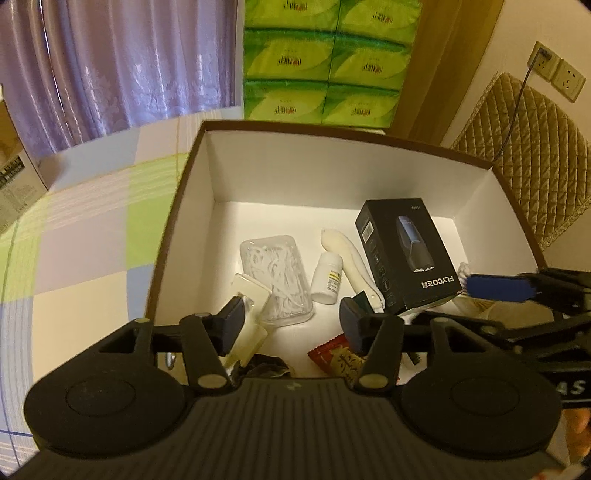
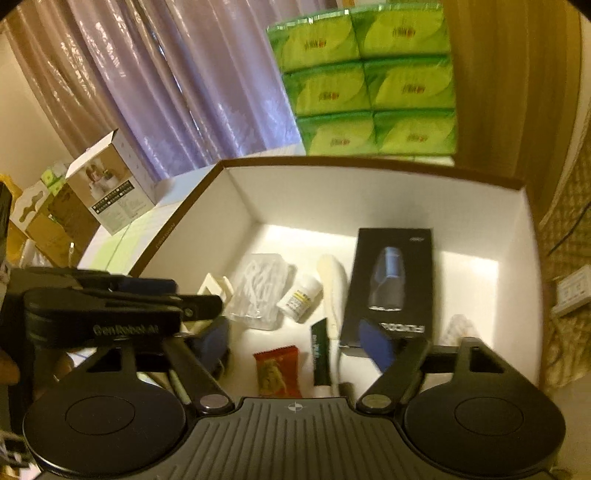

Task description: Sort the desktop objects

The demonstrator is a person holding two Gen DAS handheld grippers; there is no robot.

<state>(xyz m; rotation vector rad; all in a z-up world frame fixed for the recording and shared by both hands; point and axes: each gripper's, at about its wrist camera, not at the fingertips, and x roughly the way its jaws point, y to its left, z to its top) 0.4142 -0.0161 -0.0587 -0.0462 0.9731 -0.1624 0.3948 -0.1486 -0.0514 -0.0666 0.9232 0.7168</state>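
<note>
A: State of both claws?

B: Left gripper (image 1: 291,321) and right gripper (image 2: 295,343) hang over the box (image 1: 177,206) with fingers apart, holding nothing.

A: Contents, nearest first?

B: Red packet (image 2: 277,373): light, crinkly foil, probably slippery; pinch an edge. White bottle (image 1: 327,278): rigid, round; grip across the body. Black carton (image 1: 402,254): stiff card; take its narrow sides.

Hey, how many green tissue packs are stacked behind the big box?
6 show in the right wrist view, two columns of three: left column top, middle, bottom; right column top, middle, bottom. More may hide behind them.
</note>
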